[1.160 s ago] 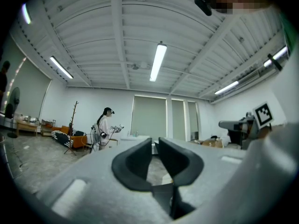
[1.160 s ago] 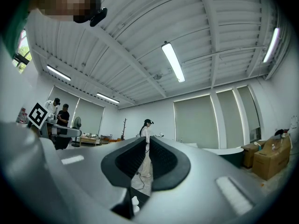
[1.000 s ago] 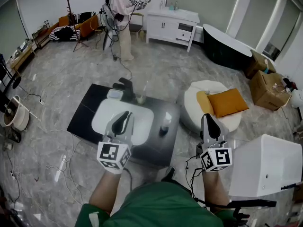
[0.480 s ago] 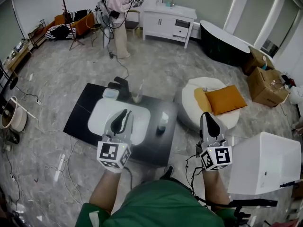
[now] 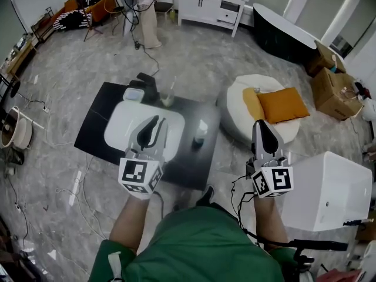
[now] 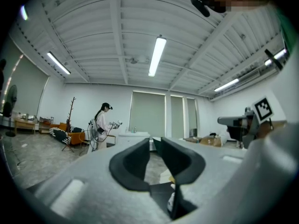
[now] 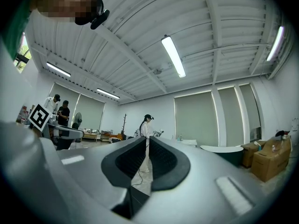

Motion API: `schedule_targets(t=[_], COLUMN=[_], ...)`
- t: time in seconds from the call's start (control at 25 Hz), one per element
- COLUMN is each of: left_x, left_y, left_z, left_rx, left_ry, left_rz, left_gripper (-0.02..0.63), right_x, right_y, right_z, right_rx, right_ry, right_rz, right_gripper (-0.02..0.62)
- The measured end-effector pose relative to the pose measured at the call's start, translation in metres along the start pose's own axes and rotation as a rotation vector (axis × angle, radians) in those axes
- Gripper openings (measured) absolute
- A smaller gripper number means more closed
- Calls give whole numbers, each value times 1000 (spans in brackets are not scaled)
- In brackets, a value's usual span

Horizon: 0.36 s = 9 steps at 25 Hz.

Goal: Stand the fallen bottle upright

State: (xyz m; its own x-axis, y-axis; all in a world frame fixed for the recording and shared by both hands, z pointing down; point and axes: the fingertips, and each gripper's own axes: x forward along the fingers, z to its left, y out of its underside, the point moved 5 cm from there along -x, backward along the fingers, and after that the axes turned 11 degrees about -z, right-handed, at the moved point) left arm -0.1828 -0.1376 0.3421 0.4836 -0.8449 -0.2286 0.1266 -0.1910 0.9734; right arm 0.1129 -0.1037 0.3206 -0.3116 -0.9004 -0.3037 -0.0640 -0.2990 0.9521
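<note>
Now nearer the dark glossy desk (image 5: 97,127) than a second ago; left gripper (image 5: 153,121) fingers empty, easing apart; right gripper (image 5: 261,124) fingers empty, almost closed; small clear bottle (image 5: 200,135) ahead, untouched.

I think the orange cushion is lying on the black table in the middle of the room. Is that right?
Not quite. The orange cushion is lying on the round white pouf, which stands on the floor beside the black table, not on the table itself. The head view shows this.
</note>
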Motion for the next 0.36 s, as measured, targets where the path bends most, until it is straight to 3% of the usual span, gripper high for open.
schedule_targets(t=[0.16, 0.36], left_x=[4, 46], left_y=[12, 32], left_z=[-2, 1], left_rx=[-3, 0], left_ry=[-7, -15], left_rz=[21, 27], left_gripper=[77, 77], right_x=[4, 35], right_y=[10, 31], right_z=[-6, -37], right_rx=[14, 18], right_ry=[-10, -29], right_rz=[13, 28], right_gripper=[21, 21])
